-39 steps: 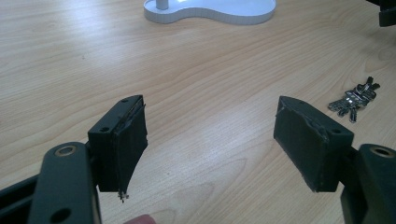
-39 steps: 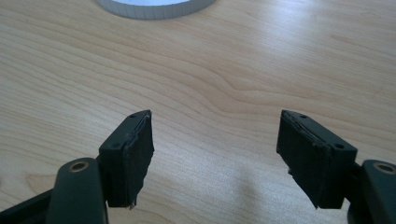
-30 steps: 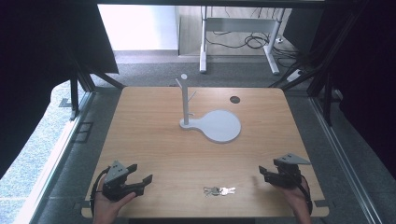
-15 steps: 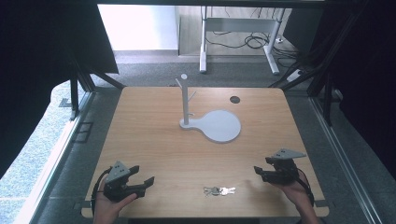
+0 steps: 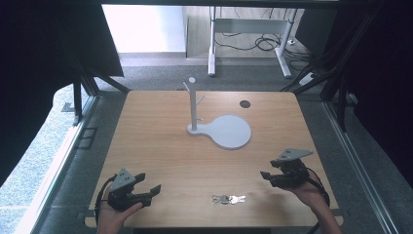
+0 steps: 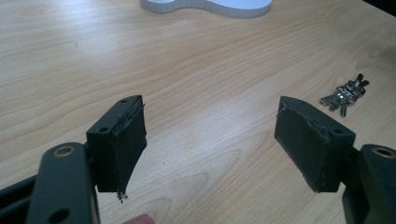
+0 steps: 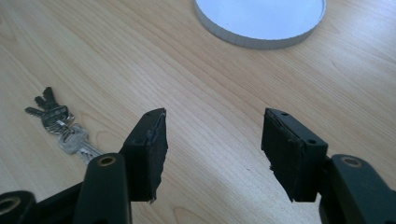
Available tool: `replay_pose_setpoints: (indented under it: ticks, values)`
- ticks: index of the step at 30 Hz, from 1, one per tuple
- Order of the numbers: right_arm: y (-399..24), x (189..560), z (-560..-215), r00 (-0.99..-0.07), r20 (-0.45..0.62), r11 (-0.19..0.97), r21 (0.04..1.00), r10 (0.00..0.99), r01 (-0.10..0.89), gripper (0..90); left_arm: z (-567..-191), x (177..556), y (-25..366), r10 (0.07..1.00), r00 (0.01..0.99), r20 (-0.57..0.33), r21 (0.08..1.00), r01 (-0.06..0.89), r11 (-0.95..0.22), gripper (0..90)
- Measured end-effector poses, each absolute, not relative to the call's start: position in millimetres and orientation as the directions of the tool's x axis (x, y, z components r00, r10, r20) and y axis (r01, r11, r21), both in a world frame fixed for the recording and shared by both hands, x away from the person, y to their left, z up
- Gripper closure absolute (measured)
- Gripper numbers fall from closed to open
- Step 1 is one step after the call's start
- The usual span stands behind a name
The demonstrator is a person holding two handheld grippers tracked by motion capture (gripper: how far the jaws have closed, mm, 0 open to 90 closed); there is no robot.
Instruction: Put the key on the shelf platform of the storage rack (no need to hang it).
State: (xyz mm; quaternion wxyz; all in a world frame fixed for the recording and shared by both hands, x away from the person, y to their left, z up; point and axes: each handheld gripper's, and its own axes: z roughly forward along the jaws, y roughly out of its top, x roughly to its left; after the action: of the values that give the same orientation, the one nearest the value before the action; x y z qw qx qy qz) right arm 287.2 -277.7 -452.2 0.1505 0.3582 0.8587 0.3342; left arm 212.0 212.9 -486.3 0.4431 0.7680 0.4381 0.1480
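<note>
Near the left front corner of the table (image 5: pixel 160 122) I hold the left gripper (image 5: pixel 146 191), jaws spread and empty. Right of it, by the near edge, lies the bunch of keys (image 5: pixel 229 199), its long axis running left to right, apart from both grippers. Farther right my right gripper (image 5: pixel 267 176) hovers, jaws parted but just closing somewhat, nothing between them; I judge it slightly nearer the keys.

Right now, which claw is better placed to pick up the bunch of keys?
The right claw, probably. In the high view the keys lie nearer it than the left claw, and its jaws, empty and just narrowing, already angle toward them. Both claws are open, well apart from the keys.
</note>
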Motion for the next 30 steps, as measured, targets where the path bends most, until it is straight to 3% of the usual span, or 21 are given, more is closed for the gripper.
replay_pose_setpoints:
  ticks: [15,30]
  values:
    - [-240,286,-433,-0.826,-0.007,0.667,0.594,0.564,0.451,50.4,-484,210,213,0.799,0.580,-0.159,0.814,0.535,-0.226,25.3]
    - [-209,285,-443,-0.888,0.043,0.763,0.495,0.457,0.416,58.0,-483,210,215,0.799,0.581,-0.155,0.814,0.533,-0.230,25.4]
